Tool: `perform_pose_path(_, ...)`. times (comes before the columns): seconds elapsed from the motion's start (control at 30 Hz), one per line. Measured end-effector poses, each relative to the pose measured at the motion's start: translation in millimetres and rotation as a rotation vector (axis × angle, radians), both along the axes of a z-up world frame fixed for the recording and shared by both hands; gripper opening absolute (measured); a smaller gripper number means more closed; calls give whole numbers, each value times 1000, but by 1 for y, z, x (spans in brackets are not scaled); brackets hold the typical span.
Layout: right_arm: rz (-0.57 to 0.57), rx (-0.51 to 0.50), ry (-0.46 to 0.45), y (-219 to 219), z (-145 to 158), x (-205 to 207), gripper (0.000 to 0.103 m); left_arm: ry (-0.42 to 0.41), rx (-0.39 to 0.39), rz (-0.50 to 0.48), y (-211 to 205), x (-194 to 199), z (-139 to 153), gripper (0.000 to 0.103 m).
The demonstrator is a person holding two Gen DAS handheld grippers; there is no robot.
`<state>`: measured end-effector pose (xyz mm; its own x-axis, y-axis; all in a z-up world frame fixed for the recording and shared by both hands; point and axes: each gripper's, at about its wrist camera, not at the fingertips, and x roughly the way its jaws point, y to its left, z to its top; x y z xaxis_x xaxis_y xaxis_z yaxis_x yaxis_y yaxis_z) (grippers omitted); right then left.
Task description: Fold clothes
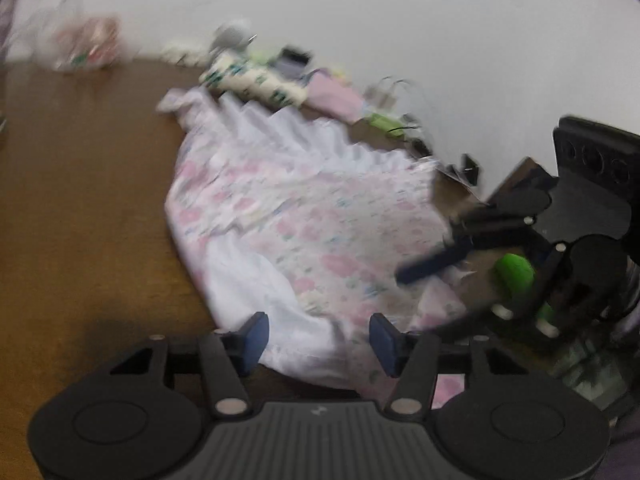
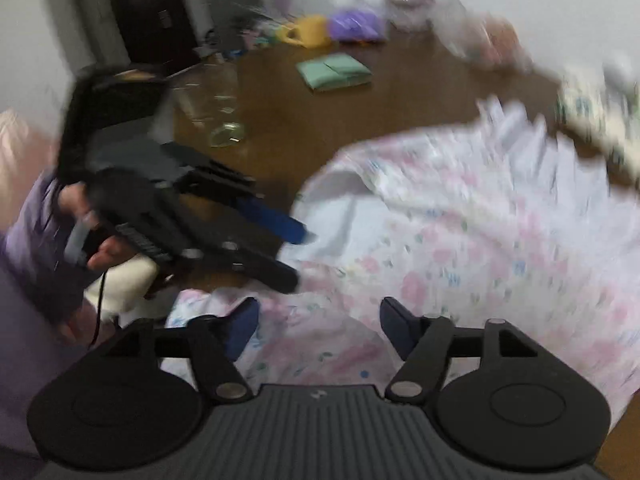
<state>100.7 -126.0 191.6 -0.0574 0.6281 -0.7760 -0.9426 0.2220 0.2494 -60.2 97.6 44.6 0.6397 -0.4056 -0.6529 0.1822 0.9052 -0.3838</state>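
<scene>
A white garment with a pink floral print (image 1: pixel 304 232) lies spread and rumpled on the brown wooden floor (image 1: pixel 80 200); it also shows in the right wrist view (image 2: pixel 480 232). My left gripper (image 1: pixel 318 342) is open, its fingers over the garment's near white edge. My right gripper (image 2: pixel 318 330) is open above a pink floral fold. In the left wrist view the right gripper (image 1: pixel 432 264) reaches in from the right over the cloth. In the right wrist view the left gripper (image 2: pixel 288 252) reaches in from the left at the garment's edge. Both views are motion-blurred.
A folded green cloth (image 2: pixel 334 70) lies on the floor further back. A clear plastic container (image 2: pixel 216 108) stands at the left. A yellow tub (image 2: pixel 310 32), purple items (image 2: pixel 356 24) and bags line the wall. Patterned and pink cloths (image 1: pixel 256 76) lie behind the garment.
</scene>
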Motion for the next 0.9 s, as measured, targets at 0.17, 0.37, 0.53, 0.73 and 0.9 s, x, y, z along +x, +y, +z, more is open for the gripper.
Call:
perform_pose_path(0.17,-82,4,-53,-41,14,-18,2,1,28,21,-1,8,-2,38)
perform_pose_path(0.37,-235,1,-64,-138,20,-58,2,0,28,45,0,12,-5,26)
perform_pose_path(0.53,-321,-23,-104,-158,19,-83,24,-67,23,20,2,-12,11,45)
perform_pose_path(0.73,-260,218,-127,-126,44,-81,80,-65,35,-97,-27,-38,12,78)
perform_pose_path(0.9,-276,149,52,-68,3,-39,20,14,-14,-98,-40,-33,-5,9)
